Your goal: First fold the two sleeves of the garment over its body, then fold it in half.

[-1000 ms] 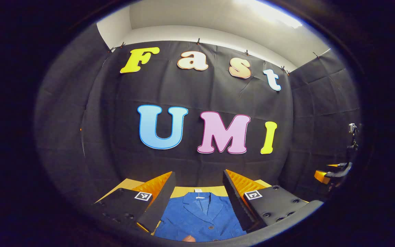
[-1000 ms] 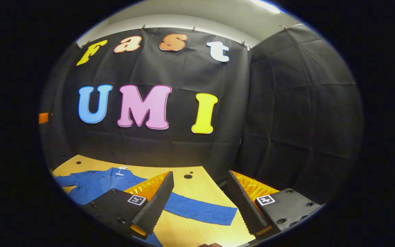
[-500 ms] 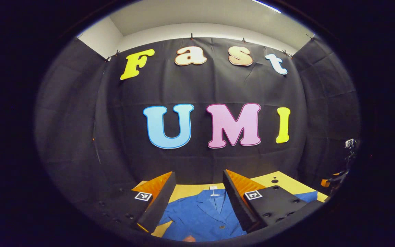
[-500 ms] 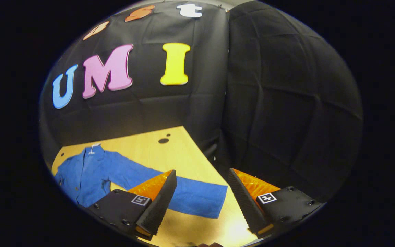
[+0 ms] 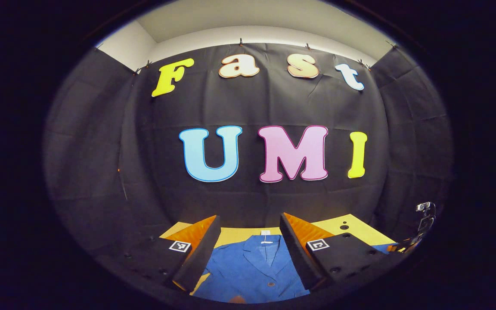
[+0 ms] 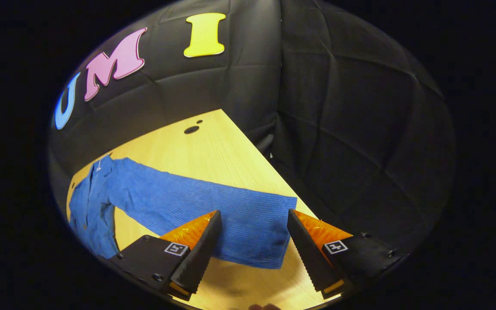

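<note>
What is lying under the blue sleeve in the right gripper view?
The blue sleeve lies flat on the wooden table. Whatever is beneath the cloth itself is covered.

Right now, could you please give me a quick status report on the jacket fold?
Both grippers open, holding nothing. Right gripper over the cuff of the blue jacket's outstretched sleeve; left gripper above the collar. No fold made. Nothing in the way.

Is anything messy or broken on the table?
Nothing looks broken or spilled. The blue jacket lies flat on the wooden table, its sleeve stretched out, not folded yet. The right tongs hang open over the cuff.
</note>
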Available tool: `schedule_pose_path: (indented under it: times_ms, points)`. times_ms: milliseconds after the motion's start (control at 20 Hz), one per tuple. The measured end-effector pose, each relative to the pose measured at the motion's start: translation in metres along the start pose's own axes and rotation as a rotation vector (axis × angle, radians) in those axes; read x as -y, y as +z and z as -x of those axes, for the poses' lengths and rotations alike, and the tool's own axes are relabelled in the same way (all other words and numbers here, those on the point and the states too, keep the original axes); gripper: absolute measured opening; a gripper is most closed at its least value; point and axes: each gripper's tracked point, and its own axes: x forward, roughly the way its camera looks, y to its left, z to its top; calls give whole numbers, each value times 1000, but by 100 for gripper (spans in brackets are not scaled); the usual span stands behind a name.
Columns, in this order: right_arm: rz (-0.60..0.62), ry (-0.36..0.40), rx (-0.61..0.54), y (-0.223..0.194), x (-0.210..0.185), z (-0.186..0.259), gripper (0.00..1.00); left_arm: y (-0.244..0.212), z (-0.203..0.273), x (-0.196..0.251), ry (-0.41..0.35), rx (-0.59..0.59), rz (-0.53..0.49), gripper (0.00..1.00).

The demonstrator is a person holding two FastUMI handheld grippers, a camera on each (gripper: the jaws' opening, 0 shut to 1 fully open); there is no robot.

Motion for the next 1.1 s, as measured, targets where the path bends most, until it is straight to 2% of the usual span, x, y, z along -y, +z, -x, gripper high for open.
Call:
schedule_pose_path:
  times_ms: [100,250,300,450,500,550,600,700,750,850,1000,1100]
  points:
    - [-7,-20,-22,-5,5,-8,99,-2,3,-1,2,-7,-2,81]
    - [-10,-33,-119,-31,7,-13,98,1,5,-5,1,2,-5,81]
    - [5,-37,-78,-24,7,-16,99,1,7,-7,2,5,-7,81]
    - [6,-39,-91,-26,7,-16,99,0,9,-10,7,9,1,81]
    - [-3,-47,-100,-27,7,-14,89,0,10,-10,4,12,4,81]
    - [-9,-55,-94,-25,8,-16,99,0,11,-9,0,13,5,80]
    - [-15,-64,-99,-26,9,-16,89,-1,11,-11,0,14,3,80]
    - [-35,-74,-107,-25,7,-11,89,-3,11,-14,4,11,2,81]
    - [-41,-78,-110,-27,6,-17,93,-4,10,-14,5,6,6,81]
    - [-47,-73,-126,-28,3,-17,90,-5,12,-14,3,3,17,81]
    - [-72,-79,-131,-28,1,-18,53,-8,13,-14,3,0,12,81]
    - [-109,-60,-141,-25,-1,-13,35,-8,15,-13,2,1,6,80]
